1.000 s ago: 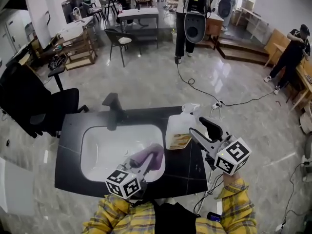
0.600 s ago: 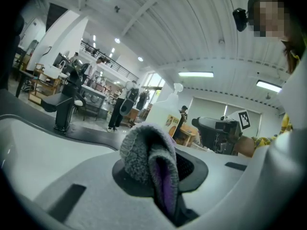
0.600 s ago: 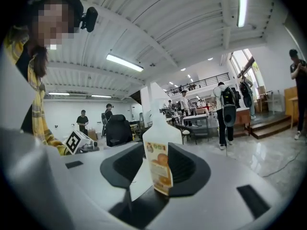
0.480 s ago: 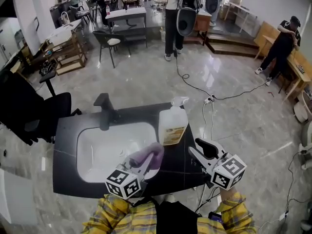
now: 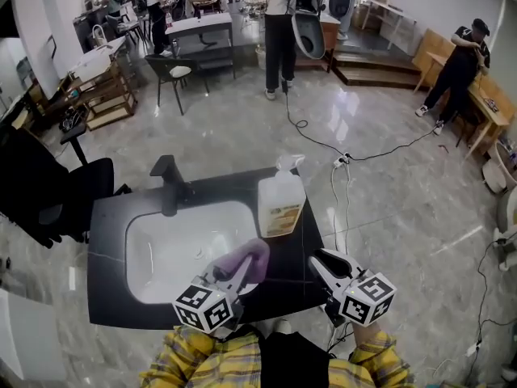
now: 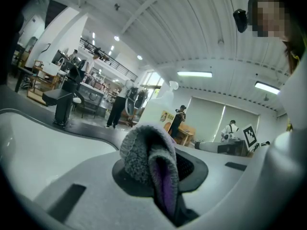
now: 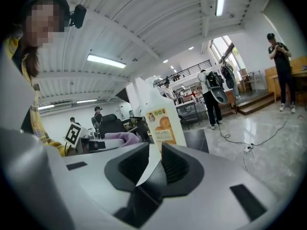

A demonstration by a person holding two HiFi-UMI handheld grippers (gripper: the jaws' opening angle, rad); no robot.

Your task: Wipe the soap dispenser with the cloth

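**What the surfaces look like from my side**

The purple-and-grey cloth [image 6: 146, 157] looks like thick fleece, nubbly and matt. My left gripper [image 6: 160, 176] has a smooth, matt grey plastic shell, and its black pads [image 6: 191, 169] are ribbed. The white plastic soap dispenser bottle [image 5: 281, 204] is smooth and faintly translucent, with an orange paper label. The dark rectangular countertop [image 5: 109, 225] has a stone-like, slightly glossy face. The white basin [image 5: 161, 253] set in it shines like glazed ceramic. The black faucet [image 5: 167, 186] looks matt. The grey marbled floor [image 5: 242, 128] is polished and mirrors the lights.
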